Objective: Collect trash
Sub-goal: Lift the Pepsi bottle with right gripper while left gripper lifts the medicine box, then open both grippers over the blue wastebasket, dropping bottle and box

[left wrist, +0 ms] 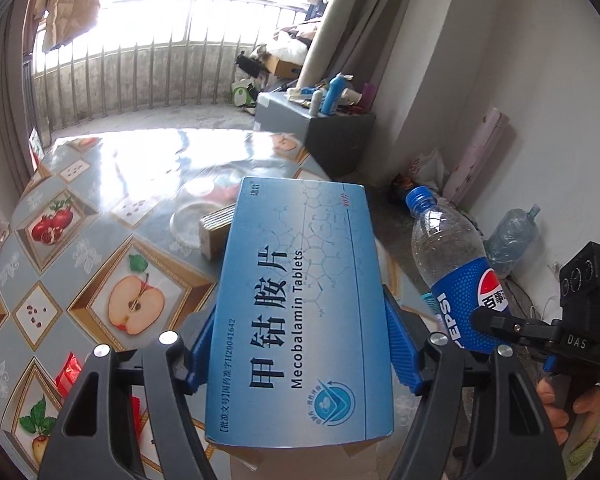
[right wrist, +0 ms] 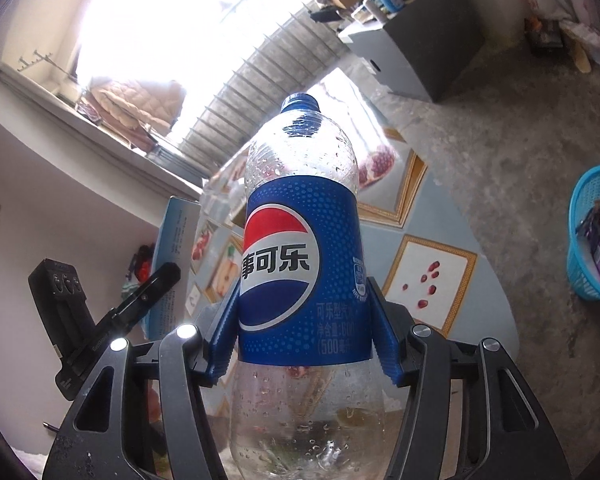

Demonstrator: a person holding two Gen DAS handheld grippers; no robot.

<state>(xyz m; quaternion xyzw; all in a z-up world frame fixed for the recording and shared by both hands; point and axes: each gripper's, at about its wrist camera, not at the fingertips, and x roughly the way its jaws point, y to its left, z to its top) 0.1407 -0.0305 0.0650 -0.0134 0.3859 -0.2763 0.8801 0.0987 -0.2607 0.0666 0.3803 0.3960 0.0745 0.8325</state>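
A blue Mecobalamin tablet box (left wrist: pixel 300 280) is clamped flat between the blue pads of my left gripper (left wrist: pixel 300 342), lifted above the table. My right gripper (right wrist: pixel 302 336) is shut on an empty Pepsi bottle (right wrist: pixel 300 240) with a blue cap, its pads pressing the blue label on both sides. In the left wrist view the bottle (left wrist: pixel 448 248) stands tilted at the right, with a person's hand below it. The right wrist view shows the box's edge (right wrist: pixel 176 240) at the left.
The round table (left wrist: pixel 100 200) has a fruit-pattern cloth and carries a clear plastic bowl (left wrist: pixel 196 216), a cardboard block (left wrist: pixel 216 232) and a red packet (left wrist: pixel 70 376). A blue basket (right wrist: pixel 596 236) holding packages stands on the floor. A grey cabinet (left wrist: pixel 320 128) and a water jug (left wrist: pixel 512 236) stand by the wall.
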